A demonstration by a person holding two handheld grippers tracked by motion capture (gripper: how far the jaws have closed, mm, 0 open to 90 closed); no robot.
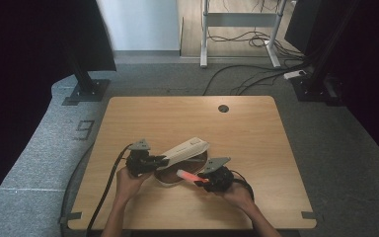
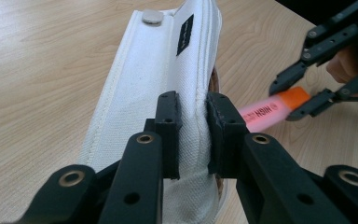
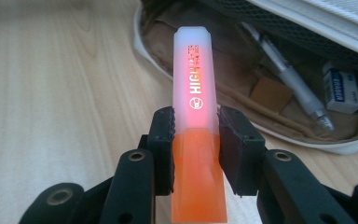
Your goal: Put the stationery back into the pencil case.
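A white fabric pencil case (image 1: 185,152) lies open on the wooden table, its flap (image 2: 154,88) lifted. My left gripper (image 1: 162,160) (image 2: 193,128) is shut on the edge of that flap and holds it up. My right gripper (image 1: 203,179) (image 3: 196,135) is shut on an orange highlighter (image 3: 196,130) (image 1: 190,176) with a pale cap; the cap end points at the case's open mouth (image 3: 261,88). In the left gripper view the highlighter (image 2: 270,111) shows to the right, pinched by the other gripper. Inside the case lie a clear pen (image 3: 289,79) and a white eraser (image 3: 340,91).
The wooden table (image 1: 256,138) has a round cable hole (image 1: 223,108) near its far edge. Black stands (image 1: 86,84) and cables (image 1: 256,74) sit on the grey floor beyond. A person's forearms (image 1: 123,207) come in from the near edge.
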